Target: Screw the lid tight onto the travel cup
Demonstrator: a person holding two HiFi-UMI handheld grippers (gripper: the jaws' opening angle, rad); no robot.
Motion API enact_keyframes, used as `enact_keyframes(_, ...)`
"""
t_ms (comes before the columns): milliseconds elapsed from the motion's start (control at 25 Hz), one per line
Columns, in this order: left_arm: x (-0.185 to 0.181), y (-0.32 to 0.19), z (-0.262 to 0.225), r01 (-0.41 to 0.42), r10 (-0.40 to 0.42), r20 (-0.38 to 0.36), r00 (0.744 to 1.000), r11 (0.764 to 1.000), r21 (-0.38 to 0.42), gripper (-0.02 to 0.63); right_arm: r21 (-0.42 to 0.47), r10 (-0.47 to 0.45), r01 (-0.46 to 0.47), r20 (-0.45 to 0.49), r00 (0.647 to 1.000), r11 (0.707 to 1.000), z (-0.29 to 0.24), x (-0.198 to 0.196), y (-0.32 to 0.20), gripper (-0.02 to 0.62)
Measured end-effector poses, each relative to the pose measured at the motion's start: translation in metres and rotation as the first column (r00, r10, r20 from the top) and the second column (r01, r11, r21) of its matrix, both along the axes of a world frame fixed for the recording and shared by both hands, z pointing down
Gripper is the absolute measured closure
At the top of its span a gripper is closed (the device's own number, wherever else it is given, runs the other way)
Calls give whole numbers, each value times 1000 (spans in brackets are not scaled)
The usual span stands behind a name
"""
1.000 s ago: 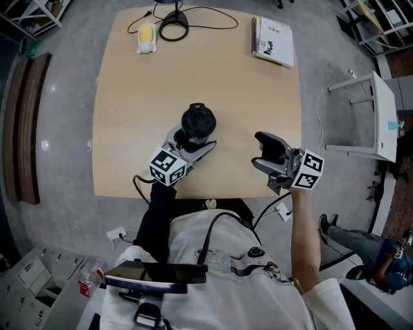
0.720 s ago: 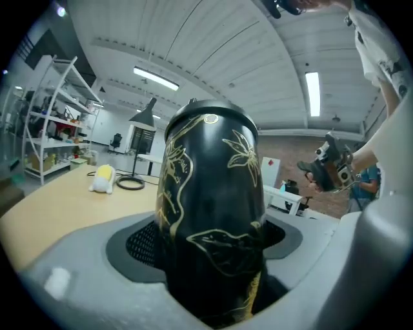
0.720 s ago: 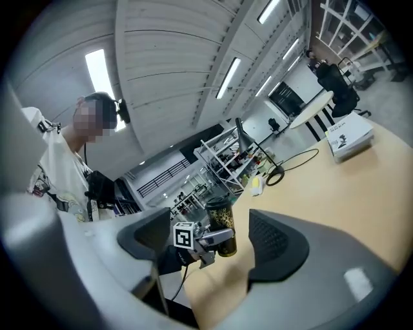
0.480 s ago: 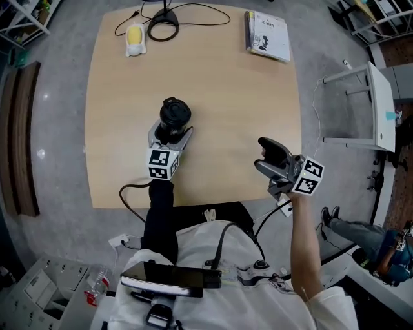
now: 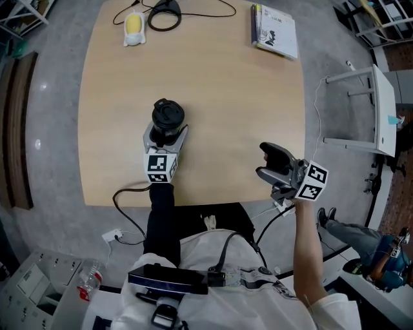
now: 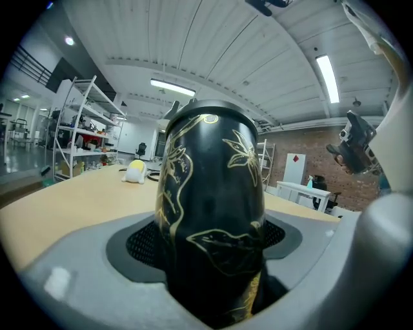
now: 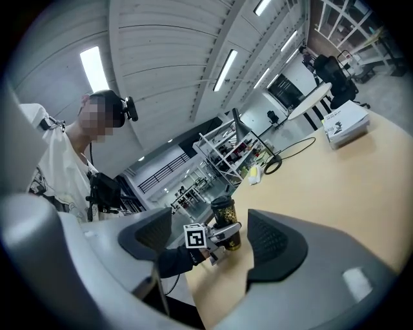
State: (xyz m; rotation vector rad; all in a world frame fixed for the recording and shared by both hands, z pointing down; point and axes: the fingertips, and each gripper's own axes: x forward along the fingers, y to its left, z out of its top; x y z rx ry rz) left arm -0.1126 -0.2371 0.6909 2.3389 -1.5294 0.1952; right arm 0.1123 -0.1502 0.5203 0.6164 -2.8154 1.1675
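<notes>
While the black travel cup [image 6: 210, 213] with gold flower line-drawings stands upright left of centre on the light wooden table [image 5: 239, 116], its round black lid [image 5: 168, 116] sits on top. The left gripper [image 5: 166, 134] reaches in from the near side and is clamped on the cup's lower body, one grey jaw on each flank. The right gripper [image 5: 266, 163] hangs well apart from the cup, at the table's near right edge, its jaws spread with nothing between them.

Only the head view shows the lid's top from above. The left gripper view alone shows the gold pattern close up and the dark pads against the cup's sides. The right gripper view gives the cup in profile, small and distant, its base seemingly on the tabletop. At the far edge lie a yellow-and-white object [image 5: 133, 27], a coiled black cable [image 5: 161, 16] and a white booklet [image 5: 276, 29].
</notes>
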Motion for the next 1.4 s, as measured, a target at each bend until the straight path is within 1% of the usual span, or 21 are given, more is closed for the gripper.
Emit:
enact_keyframes(200,4,15,0,-18,17,27,1000,1000,23,206,-7,-48,48,-1,999,999,5,-4,7,236)
enact_keyframes(440,-1,46,5,-29,29,51,998,1000,3,203,2,-99,99,12,995,995,1,-12,14,238)
enact_keyframes(480,-2,51,5,-27,27,48,998,1000,3,204,3,-109,109,10,994,994,1,-15,16,239)
enact_keyframes(560,-5,58,5,-17,17,20,1000,1000,8,206,-3,-149,149,-17,989,989,8,-27,20,255)
enact_keyframes(640,-8,60,2,-10,10,-11,1000,1000,18,206,-21,-218,217,-57,974,976,23,-51,20,256)
enact_keyframes(680,-9,59,1,-13,13,-18,1000,1000,24,206,-30,-255,253,-75,964,967,31,-67,16,247)
enact_keyframes(760,-7,60,-1,-33,34,-16,999,999,33,206,-29,-323,322,-123,938,946,48,-106,1,216)
enact_keyframes(840,-3,63,-1,-58,58,-5,998,998,36,206,-21,-394,397,-180,901,918,64,-152,-17,179)
enact_keyframes(920,0,65,0,-82,82,8,997,996,39,206,-48,-479,481,-218,851,876,79,-196,-25,111)
enact_keyframes(1000,4,68,1,-114,113,31,993,993,37,206,-97,-561,555,-218,798,826,92,-226,-18,58)
enact_keyframes(1040,7,69,1,-133,132,43,990,991,33,206,-117,-591,580,-211,779,806,98,-235,-12,55)
enact_keyframes(1080,9,70,2,-153,151,55,987,988,29,206,-128,-610,597,-209,765,792,104,-242,-6,54)
enact_keyframes(1120,12,70,2,-171,169,65,983,985,24,206,-126,-617,605,-216,757,786,109,-246,-2,56)
enact_keyframes(1160,14,70,2,-186,184,71,980,982,17,206,-112,-614,606,-231,755,787,112,-249,-1,67)
enact_keyframes(1200,15,70,2,-200,198,76,977,980,9,205,-87,-605,605,-253,755,792,114,-249,-1,120)
enact_keyframes(1240,18,70,3,-219,218,86,972,976,-1,206,-53,-597,610,-284,750,791,113,-249,-1,123)
enact_keyframes(1280,21,70,4,-245,245,103,964,969,-11,206,-11,-595,628,-331,732,778,112,-248,1,124)
enact_keyframes(1320,26,69,4,-275,275,119,954,961,-21,206,34,-596,659,-394,700,751,111,-247,4,124)
enact_keyframes(1400,34,67,5,-324,326,139,935,945,-38,203,93,-598,733,-515,614,673,112,-246,11,124)
